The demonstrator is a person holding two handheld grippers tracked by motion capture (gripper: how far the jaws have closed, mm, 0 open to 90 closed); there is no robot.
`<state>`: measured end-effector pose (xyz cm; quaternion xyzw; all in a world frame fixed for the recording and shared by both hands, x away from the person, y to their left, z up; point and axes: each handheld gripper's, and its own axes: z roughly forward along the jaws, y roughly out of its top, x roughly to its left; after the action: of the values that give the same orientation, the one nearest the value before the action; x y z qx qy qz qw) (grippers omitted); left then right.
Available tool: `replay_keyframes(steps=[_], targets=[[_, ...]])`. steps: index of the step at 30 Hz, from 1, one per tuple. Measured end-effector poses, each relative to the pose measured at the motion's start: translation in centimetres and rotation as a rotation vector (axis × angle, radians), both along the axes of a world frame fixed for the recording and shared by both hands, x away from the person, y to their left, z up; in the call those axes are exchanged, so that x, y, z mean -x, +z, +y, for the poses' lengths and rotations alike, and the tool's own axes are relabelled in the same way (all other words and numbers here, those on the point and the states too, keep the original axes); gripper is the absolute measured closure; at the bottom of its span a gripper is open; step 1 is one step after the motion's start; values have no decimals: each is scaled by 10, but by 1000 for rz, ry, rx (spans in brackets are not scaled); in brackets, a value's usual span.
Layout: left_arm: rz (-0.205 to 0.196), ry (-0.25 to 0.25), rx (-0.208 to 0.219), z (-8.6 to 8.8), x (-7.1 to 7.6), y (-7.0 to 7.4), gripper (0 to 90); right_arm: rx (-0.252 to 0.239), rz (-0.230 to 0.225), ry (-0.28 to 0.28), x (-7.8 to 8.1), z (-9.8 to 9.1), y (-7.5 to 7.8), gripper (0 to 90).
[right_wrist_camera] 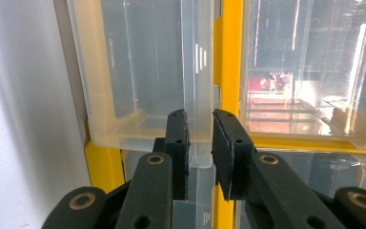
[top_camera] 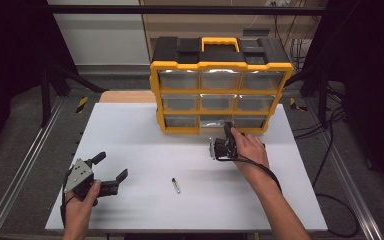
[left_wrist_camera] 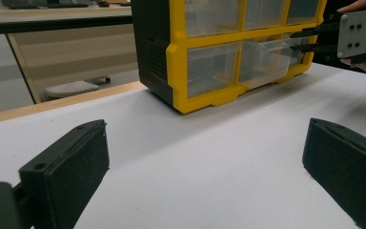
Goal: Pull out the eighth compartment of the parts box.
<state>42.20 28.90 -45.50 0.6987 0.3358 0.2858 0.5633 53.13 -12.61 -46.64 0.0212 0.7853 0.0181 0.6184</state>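
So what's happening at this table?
A person holds a gripper in each hand. The right gripper pinches the front of a clear drawer in the bottom row of the yellow organizer, which stands slightly pulled out. The left gripper rests open on the white table, near a small pen-like item.

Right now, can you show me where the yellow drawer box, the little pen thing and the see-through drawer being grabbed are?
Drawer box (top_camera: pixel 177 66), high view, yellow top frame.
Pen thing (top_camera: pixel 175 185), high view, middle of its body.
Clear drawer (right_wrist_camera: pixel 138 71), right gripper view, its see-through front wall.
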Motion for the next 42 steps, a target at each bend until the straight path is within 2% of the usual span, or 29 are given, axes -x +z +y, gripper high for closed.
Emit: replay_keyframes(steps=[5,10,18,22,23,35,42], targets=[[3,-6,-6,-2,-1,-1,17,4,3,4,0,-1,1,769],[1,-6,-8,-2,-1,0,17,-20,14,7,3,0,2,766],[0,-10,-11,-3,2,0,18,5,12,22,10,0,2,768],[-1,-11,-10,-4,3,1,17,-18,22,11,12,-3,3,765],[-1,-11,-10,-4,3,1,17,-11,24,9,13,-2,4,766],[-3,-9,-9,-4,3,1,17,-1,21,24,17,-1,4,766],[-3,-20,-9,-6,3,2,18,-20,17,17,20,-3,3,766]])
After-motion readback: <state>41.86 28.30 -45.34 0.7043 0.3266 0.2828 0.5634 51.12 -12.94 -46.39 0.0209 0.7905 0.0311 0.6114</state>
